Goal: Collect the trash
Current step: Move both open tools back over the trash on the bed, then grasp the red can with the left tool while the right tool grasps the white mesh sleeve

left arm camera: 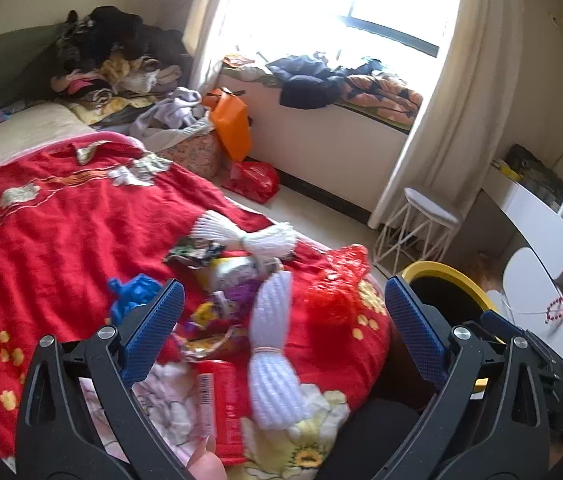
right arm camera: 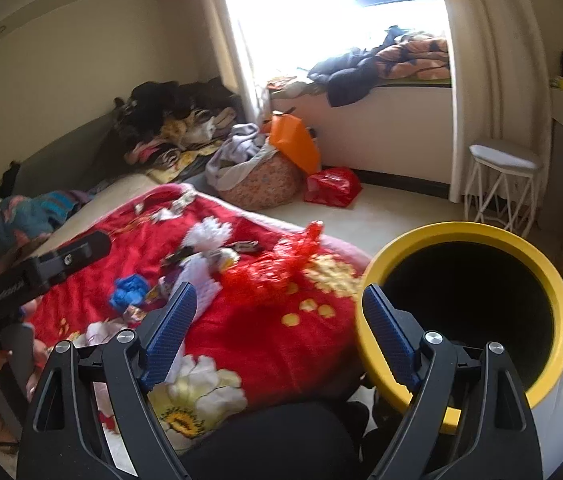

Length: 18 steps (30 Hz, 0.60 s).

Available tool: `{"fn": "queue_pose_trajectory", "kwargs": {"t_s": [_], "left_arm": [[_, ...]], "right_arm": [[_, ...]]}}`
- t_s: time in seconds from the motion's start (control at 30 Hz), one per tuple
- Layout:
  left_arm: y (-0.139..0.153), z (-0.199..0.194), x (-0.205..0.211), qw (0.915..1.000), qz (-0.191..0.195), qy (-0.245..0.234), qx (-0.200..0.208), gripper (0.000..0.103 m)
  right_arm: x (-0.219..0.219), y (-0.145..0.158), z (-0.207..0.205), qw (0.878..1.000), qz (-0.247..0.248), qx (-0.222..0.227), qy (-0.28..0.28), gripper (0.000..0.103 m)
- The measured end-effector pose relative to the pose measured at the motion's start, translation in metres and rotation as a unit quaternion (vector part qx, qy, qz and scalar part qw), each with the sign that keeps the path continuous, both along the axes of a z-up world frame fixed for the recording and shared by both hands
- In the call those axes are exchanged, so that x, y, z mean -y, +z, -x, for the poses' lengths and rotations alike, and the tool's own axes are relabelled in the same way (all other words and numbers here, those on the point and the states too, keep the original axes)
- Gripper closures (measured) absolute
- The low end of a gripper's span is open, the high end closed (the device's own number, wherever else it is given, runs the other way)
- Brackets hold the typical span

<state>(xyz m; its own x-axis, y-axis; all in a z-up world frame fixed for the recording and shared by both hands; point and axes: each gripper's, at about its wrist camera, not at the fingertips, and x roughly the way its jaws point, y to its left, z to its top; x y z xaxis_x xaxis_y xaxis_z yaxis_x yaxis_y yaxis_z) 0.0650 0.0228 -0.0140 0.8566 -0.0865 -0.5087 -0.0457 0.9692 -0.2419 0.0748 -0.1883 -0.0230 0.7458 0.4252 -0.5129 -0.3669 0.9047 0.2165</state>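
Litter (left arm camera: 225, 280) is lying heaped on the red blanket (left arm camera: 61, 232) beside the yellow-rimmed bin (right arm camera: 465, 240), easing transfer; left gripper (left arm camera: 281, 328) and right gripper (right arm camera: 277, 324) are hovering spread wide, grasping nothing.

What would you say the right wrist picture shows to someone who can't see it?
An open, empty right gripper hangs between a red flowered blanket strewn with wrappers and a round yellow-rimmed bin with a black inside. A red plastic bag lies near the bin.
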Motion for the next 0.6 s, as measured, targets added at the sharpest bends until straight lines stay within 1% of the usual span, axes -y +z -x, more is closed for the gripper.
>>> {"fn": "queue_pose_trajectory", "kwargs": {"t_s": [0.23, 0.47, 0.6], "left_arm": [[-0.002, 0.007, -0.025, 0.9996, 0.002, 0.030, -0.002, 0.011], [-0.008, 0.013, -0.048, 0.9987, 0.003, 0.048, -0.013, 0.011], [-0.017, 0.019, -0.062, 0.9980, -0.003, 0.054, -0.033, 0.011]], "right_arm": [[-0.028, -0.003, 0.000, 0.999, 0.011, -0.007, 0.039, 0.021], [-0.055, -0.018, -0.004, 0.996, 0.023, -0.040, 0.074, 0.021], [-0.069, -0.029, -0.010, 0.992, 0.030, -0.073, 0.099, 0.021]]}}
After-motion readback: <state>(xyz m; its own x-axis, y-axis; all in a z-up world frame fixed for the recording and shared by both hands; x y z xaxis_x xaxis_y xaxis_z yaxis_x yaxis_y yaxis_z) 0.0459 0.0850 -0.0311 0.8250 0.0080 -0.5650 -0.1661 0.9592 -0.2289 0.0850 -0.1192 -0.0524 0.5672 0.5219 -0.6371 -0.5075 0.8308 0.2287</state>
